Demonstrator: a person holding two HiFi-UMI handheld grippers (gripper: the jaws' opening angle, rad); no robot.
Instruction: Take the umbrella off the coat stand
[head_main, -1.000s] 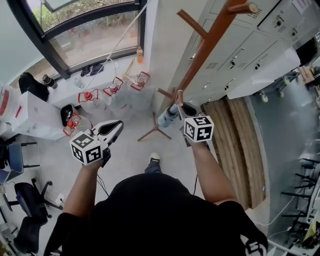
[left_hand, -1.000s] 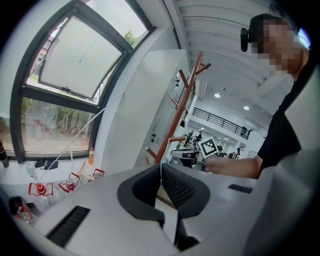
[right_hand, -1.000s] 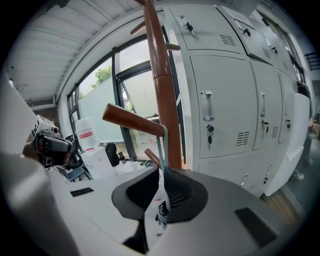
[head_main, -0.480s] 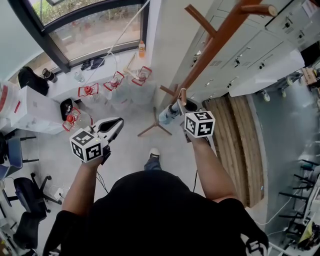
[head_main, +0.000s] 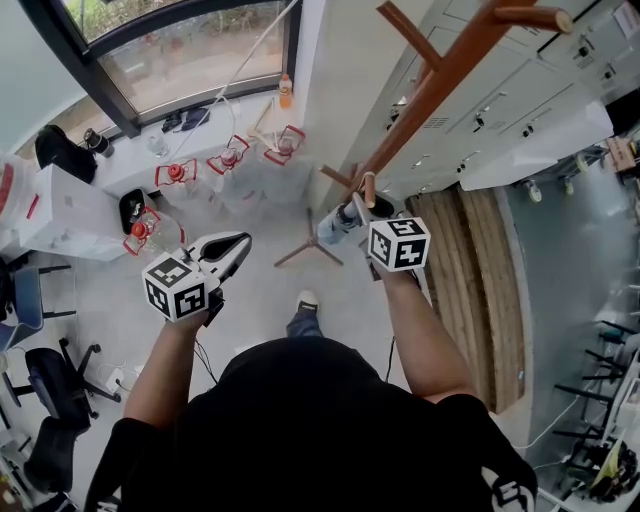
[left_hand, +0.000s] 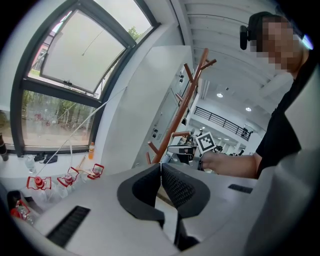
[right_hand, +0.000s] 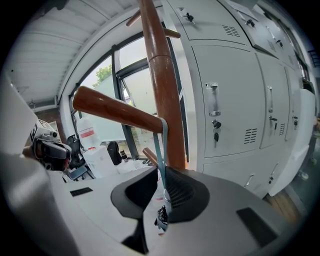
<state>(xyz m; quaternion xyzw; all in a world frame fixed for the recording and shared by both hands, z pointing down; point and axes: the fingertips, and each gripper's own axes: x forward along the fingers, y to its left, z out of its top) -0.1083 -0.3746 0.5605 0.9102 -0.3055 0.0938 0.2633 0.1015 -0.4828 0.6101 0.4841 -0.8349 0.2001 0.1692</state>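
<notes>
The head view looks down on a person in a black shirt with both arms held out. The left gripper (head_main: 240, 243) hangs over the floor (head_main: 260, 300) on the left, well apart from everything else. The right gripper (head_main: 362, 210) is up against the brown coat stand (head_main: 430, 85), which runs from the far right corner down to its feet (head_main: 308, 255) on the floor. The umbrella (head_main: 335, 226), folded and pale blue, hangs just beside the pole, at the tips of the right gripper. A window (head_main: 180, 60) fills the far left, and white lockers (head_main: 480, 110) stand at the right behind the stand.

In the left gripper view the two dark pads (left_hand: 175, 185) meet at the tips, with nothing between them (the jaws are closed and empty). Beyond them, to the right, the stand rises, and the other hand (left_hand: 220, 161) is at it with its marker cube (left_hand: 205, 142).

In the right gripper view the jaws are closed on the top end of the umbrella, which shows as a small silver and dark knob between the pads. From it a thin blue-green strap (right_hand: 161, 145) runs up and loops over a brown peg (right_hand: 120, 110) that juts left from the pole. The strap looks taut and touches the peg close to where the peg joins the pole. The locker doors with their handles are at the right.
</notes>
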